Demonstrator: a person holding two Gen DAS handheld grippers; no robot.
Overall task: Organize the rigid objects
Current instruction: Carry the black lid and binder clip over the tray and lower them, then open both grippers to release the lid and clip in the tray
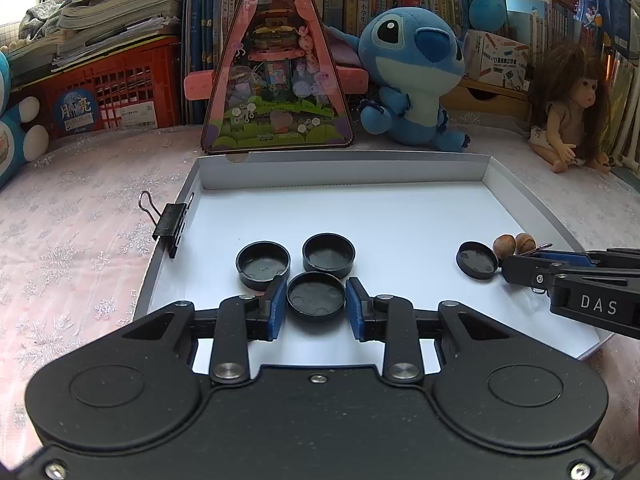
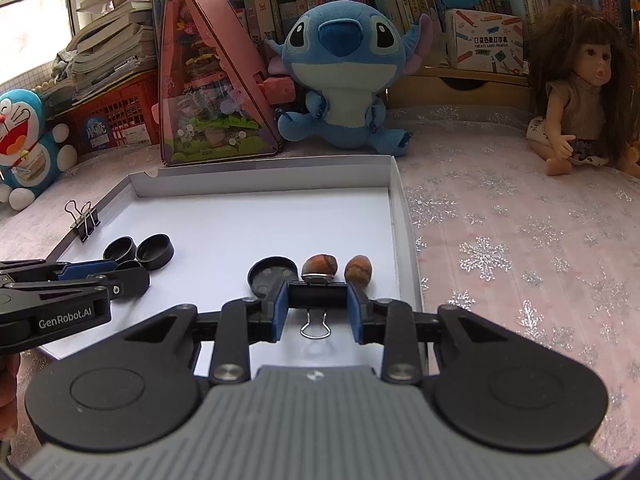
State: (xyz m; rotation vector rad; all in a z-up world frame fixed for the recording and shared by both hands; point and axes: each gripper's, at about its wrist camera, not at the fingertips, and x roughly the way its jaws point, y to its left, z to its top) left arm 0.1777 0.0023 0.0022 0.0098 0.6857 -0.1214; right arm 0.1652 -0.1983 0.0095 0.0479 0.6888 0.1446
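Left tongs [image 1: 316,304] are clamping a black cap [image 1: 316,295] w/ blue pads touching both its sides, low over the front of the white tray [image 1: 360,216]; two more caps, the left cap [image 1: 263,264] and the rear cap [image 1: 329,253], are sitting just behind it, nearly touching. Right tongs [image 2: 318,308] are gripping a black binder clip [image 2: 318,290] by its body, wire loop hanging toward the camera; its front loop is partly hiding the left nut [image 2: 320,265], w/ the right nut [image 2: 358,268] just beside it and a fourth cap [image 2: 269,274] at the left pad. Another binder clip [image 1: 171,224] is sitting on the tray's left wall. Readable writing: "DAS" on the right unit as seen from the left wrist cam, "GenRobot.AI" on the left unit as seen from the right wrist cam. The red crate [image 1: 112,96] is showing a sticker in Chinese characters; the white box [image 2: 486,46] by the doll [image 2: 580,100] is carrying print too small to read. The blue plush [image 2: 344,68] and pink triangular case [image 1: 276,68] are standing behind the tray on the snowflake-patterned bench cover. Book spines are blurring out.
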